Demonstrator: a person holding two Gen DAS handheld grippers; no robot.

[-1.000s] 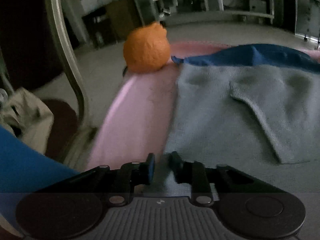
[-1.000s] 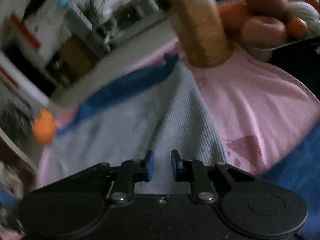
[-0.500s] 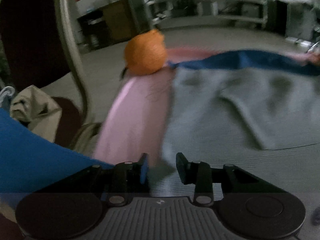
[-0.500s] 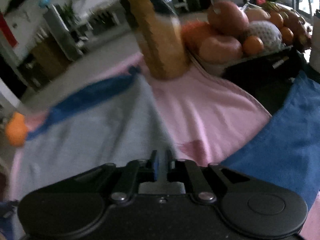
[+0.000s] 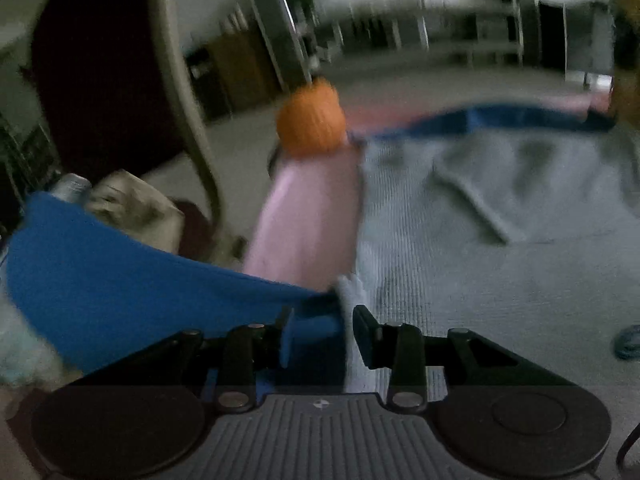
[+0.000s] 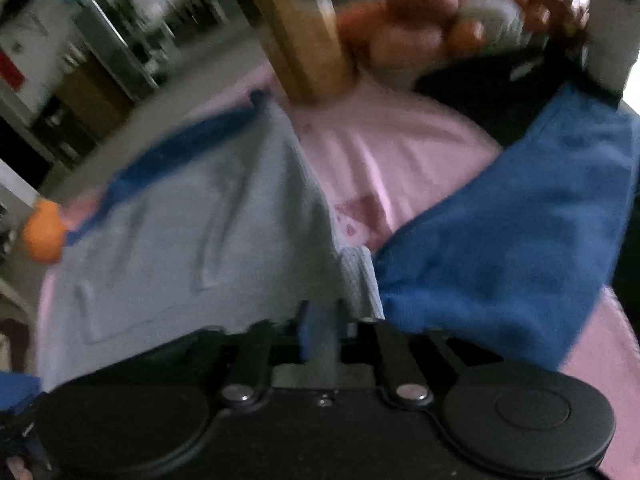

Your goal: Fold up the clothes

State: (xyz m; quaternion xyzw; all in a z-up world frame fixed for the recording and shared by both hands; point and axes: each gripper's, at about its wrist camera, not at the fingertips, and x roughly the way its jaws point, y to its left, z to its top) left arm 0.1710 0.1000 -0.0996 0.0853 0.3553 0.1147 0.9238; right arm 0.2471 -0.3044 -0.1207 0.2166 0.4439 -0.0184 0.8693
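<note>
Pink cloth-covered table, dim room, frames blurred. Near edge: left gripper jaws part-spread with the grey-and-blue sweater hem between them, grip uncertain; right gripper jaws opening with hem cloth between them. Judged step: lifting the near hem to fold toward the far collar by the orange; next move needs both corners carried evenly.

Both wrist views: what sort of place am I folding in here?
Probably a lived-in home or a room staged as one, not a lab bench. The grey sweater lies on a table under a pink cloth, a pile of fruit sits at its far end, and a chair stands alongside.
</note>
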